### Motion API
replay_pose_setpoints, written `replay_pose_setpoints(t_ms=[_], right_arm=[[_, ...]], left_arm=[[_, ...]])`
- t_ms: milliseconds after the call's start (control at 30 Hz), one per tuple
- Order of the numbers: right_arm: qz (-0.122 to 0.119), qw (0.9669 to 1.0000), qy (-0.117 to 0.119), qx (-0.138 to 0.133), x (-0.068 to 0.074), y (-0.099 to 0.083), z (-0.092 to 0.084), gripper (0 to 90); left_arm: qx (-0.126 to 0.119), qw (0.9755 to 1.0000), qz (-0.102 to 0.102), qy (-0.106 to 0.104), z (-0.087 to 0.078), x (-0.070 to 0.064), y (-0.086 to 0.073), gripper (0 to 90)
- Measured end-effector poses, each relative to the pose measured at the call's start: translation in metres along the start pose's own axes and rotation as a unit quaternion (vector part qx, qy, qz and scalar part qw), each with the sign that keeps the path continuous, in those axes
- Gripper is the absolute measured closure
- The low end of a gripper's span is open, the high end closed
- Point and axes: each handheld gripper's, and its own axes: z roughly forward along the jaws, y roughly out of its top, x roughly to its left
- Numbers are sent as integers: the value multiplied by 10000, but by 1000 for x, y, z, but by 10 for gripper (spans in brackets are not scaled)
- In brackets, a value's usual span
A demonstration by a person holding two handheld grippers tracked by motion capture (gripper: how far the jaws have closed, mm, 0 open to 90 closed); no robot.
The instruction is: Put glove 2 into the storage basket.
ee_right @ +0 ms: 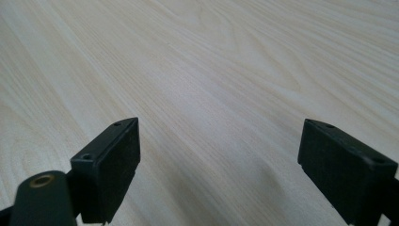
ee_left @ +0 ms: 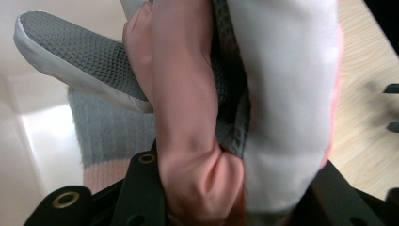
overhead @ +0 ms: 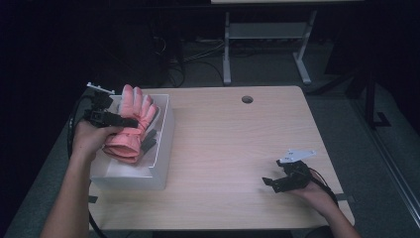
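I keep my left hand-held gripper (overhead: 130, 122) clenched on the glove (overhead: 132, 125) over the box (overhead: 159, 163) at left, ready to drop it in, while the right hand-held gripper (overhead: 271, 185) rests released on the desk (overhead: 233, 144).

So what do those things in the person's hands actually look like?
Each hand-held gripper is a matt black frame ending in two flat, blocky jaws with small screw holes and a brass-ringed eyelet. The left hand-held gripper and the right hand-held gripper each carry a pale grey three-cornered plate on top and trail a black cable. Both forearms are bare, with no sleeves.
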Motion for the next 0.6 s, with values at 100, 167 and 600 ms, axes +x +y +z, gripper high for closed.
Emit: replay_pose_setpoints(t_ms=[100,167,600], right_arm=[[19,10000,7,20,0,0,0,131],[23,10000,5,16,0,0,0,131],[3,10000,-7,-25,-1,-2,-3,131]], left_arm=[[118,9998,-126,49,14,7,-4,609],[192,9996,-189,54,24,11,-6,609],[627,9975,-338,38,85,19,-10,606]])
